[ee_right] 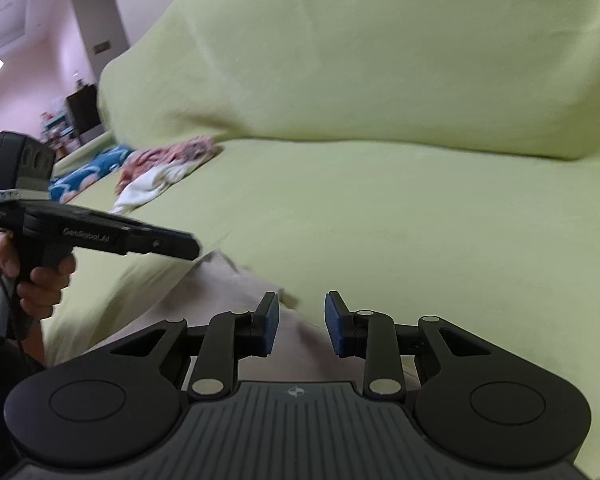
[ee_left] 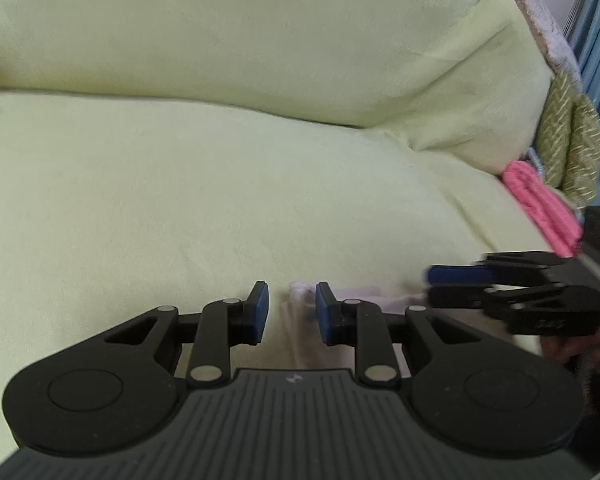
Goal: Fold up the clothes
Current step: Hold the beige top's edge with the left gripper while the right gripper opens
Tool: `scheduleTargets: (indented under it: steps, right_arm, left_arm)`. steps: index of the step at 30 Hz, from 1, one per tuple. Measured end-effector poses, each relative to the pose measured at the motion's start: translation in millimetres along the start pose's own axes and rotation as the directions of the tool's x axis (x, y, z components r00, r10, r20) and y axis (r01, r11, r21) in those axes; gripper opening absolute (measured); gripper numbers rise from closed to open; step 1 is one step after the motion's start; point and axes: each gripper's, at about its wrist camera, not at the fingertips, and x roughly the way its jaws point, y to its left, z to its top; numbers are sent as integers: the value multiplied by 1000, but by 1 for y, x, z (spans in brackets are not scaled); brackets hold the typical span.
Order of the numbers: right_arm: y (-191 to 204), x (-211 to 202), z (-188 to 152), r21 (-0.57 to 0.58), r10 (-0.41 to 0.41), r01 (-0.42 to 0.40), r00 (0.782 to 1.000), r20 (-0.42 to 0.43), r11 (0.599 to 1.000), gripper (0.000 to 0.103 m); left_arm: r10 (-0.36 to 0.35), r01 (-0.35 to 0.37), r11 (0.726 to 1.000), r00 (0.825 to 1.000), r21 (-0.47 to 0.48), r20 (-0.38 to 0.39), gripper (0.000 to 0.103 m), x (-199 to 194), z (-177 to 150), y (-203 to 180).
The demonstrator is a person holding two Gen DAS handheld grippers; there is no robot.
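A pale pink garment [ee_left: 300, 332] lies flat on the light green sofa seat [ee_left: 180, 200]. My left gripper [ee_left: 291, 312] is open just above its far edge, nothing between the pads. My right gripper [ee_right: 302, 324] is open over the same garment [ee_right: 220, 292], near its far corner. The right gripper also shows in the left wrist view [ee_left: 452, 286], its jaws apart. The left gripper body shows in the right wrist view [ee_right: 100, 236], held by a hand.
A folded pink cloth [ee_left: 540, 208] and olive patterned cushions [ee_left: 572, 148] sit at the sofa's right end. A heap of unfolded clothes [ee_right: 160, 168] and a blue patterned cloth [ee_right: 88, 176] lie at the left end. The sofa backrest [ee_right: 380, 60] rises behind.
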Motion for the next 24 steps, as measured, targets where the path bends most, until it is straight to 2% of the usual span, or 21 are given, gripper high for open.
scheduleTargets:
  steps: [6,10,11,12,13,18,24]
  right_arm:
    - [-1,21,6,-24,57,-58,998,-38,998,32]
    - [-4,27,5,-29,88,-90,994,-64,995,34]
    - [-4,28,4,-33,96,-98,993,-70,995,32]
    - [-3,29,4,-53,101,-105,992,-73,993,25]
    - [-1,28,4,-72,110,-115,991,-74,991,4]
    - [1,22,4,-98,101,-106,993,-55,990,2]
    - [6,18,4,-114,73,-73,997,-6,991,1]
  left_arm:
    - [-41,41,998,999,-48,-10,21,1,2,14]
    - [-75,74,991,997,-113,-7,21,0,4,28]
    - [-80,78,989,997,-128,-8,21,-1,4,31]
    - [-84,82,987,996,-137,-9,21,-1,4,33]
    - [-88,86,987,996,-138,-8,21,-1,5,33]
    - [-110,108,986,994,-126,-4,23,-3,5,30]
    - [-66,66,996,998,-66,9,24,-5,6,21]
